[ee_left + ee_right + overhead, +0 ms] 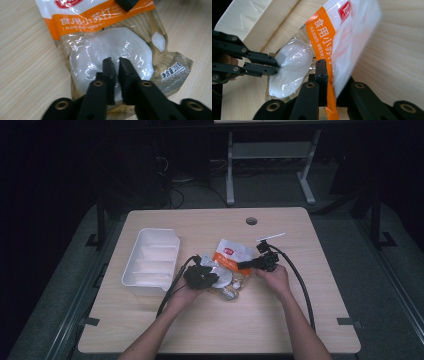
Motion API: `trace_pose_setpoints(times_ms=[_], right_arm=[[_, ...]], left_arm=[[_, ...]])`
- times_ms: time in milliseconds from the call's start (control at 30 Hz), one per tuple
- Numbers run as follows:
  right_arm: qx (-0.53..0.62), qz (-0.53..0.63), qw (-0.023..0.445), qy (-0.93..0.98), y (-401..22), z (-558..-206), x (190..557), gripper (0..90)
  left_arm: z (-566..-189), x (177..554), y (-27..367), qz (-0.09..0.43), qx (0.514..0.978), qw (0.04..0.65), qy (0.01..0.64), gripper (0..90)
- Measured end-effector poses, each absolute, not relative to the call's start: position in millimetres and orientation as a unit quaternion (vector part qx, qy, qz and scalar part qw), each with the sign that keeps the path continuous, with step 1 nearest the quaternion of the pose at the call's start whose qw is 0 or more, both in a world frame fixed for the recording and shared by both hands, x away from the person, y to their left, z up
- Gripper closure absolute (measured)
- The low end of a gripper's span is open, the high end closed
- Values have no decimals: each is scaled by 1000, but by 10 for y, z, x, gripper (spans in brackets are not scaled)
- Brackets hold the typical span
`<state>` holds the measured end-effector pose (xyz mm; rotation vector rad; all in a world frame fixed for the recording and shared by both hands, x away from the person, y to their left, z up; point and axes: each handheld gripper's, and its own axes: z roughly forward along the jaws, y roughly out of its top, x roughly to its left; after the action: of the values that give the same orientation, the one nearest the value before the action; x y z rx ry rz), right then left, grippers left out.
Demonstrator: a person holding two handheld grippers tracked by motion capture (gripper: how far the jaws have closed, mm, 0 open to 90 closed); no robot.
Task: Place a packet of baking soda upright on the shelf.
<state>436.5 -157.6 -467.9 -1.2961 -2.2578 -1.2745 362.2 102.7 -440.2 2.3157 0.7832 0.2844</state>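
A clear bag of white powder [231,262] with an orange band lies mid-table. In the left gripper view my left gripper [117,61] sits on the bag's [110,47] white bulge, jaws almost together, film pinched between them. The right gripper view shows those same jaws [275,65] denting the bulge from the left. My right gripper [332,75] is shut on the bag's [324,37] printed end, which stands up on edge between its jaws. In the high view the left gripper [212,277] and the right gripper [242,266] meet at the bag from either side.
A white divided tray [150,257] stands left of the bag, close to the left gripper [249,22]. A thin white strip [271,237] lies behind the right hand. A round cable hole [251,220] sits near the table's far edge. Black cables trail toward the front.
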Motion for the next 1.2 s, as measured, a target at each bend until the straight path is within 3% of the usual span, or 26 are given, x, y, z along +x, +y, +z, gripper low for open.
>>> trace_pose_setpoints(times_ms=[67, 500, 800, 1200], right_arm=[[-436, -436, 112, -779, -1566, -4663, 4358, 862], [-411, -449, 78, -790, -1495, -4520, 4314, 895], [-361, -472, 56, -802, -1410, -4242, 4222, 897], [-292, -466, 12, -835, -1101, -3770, 4059, 899]], left_arm=[[-4389, 3615, 1051, 98, 884, 337, 307, 737], [-4352, 3314, 1189, 75, 873, 381, 295, 624], [-4349, 3136, 1286, 80, 862, 411, 286, 456], [-4357, 2896, 1478, 48, 854, 456, 246, 350]])
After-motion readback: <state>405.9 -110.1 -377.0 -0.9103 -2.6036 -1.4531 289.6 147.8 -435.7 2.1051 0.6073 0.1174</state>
